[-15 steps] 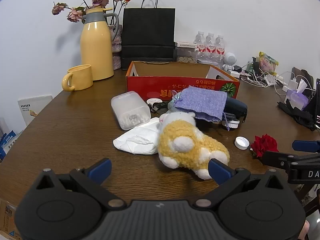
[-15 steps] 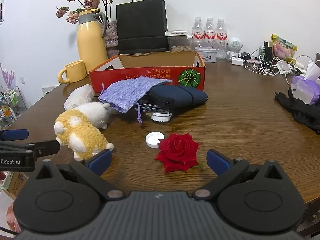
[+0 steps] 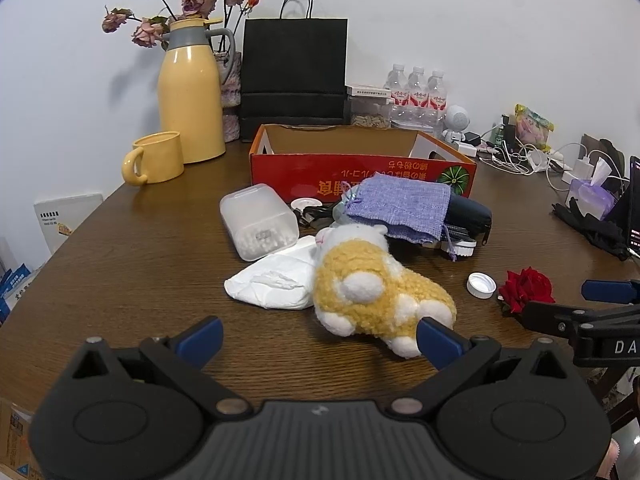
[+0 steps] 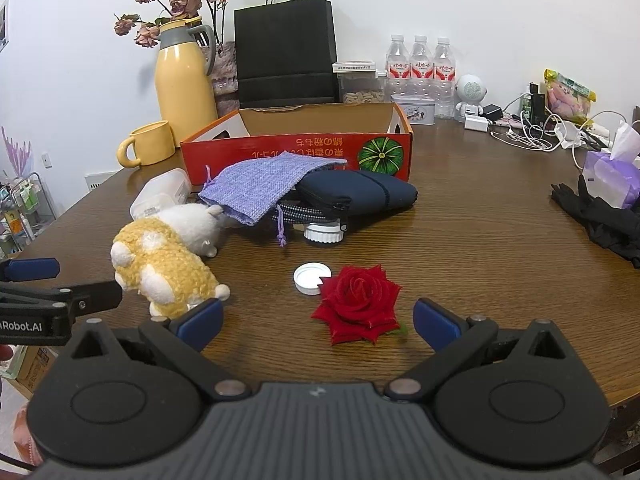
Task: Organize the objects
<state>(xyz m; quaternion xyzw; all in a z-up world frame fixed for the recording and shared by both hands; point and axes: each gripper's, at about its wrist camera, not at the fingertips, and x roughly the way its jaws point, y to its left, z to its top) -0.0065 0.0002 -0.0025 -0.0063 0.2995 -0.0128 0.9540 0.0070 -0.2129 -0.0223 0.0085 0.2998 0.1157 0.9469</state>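
Round dark-brown wood-grain bench (image 4: 480,240), cluttered toward the middle and far edge.

Toward the back, open cardboard box (image 4: 296,152): red printed outer wall with a green pumpkin picture, plain brown inside, nothing visible within.

Behind the box, tall yellow jug (image 4: 184,80) with grey collar, black paper bag (image 4: 284,52) upright against the wall.

Left of the box, yellow mug (image 4: 150,144), handle turned leftward.

In front of the box, dark navy pouch (image 4: 360,196) lying flat, partly covered by a lilac woven drawstring bag (image 4: 260,184) with cords trailing onto the wood.

Left of those, plush toy (image 3: 372,288) on its side: fuzzy yellow body, white head, white paws and tail, head touching the lilac bag's edge; rear paw just beside the right pad of the left tool.

Under and beside the plush, crumpled white packet (image 3: 276,280); next to it a translucent plastic container (image 3: 258,220) on its side with small white pieces inside.

Nearer the right side, red rose head (image 4: 358,304), petals open and facing up, lying flat between the spread pads of the right tool.

Touching the rose's upper left petals, small white cap (image 4: 311,278), hollow side up.

Left tool (image 3: 318,334): blue pads wide apart, nothing between them.

Right tool (image 4: 316,316): pads wide apart, clamped on nothing.
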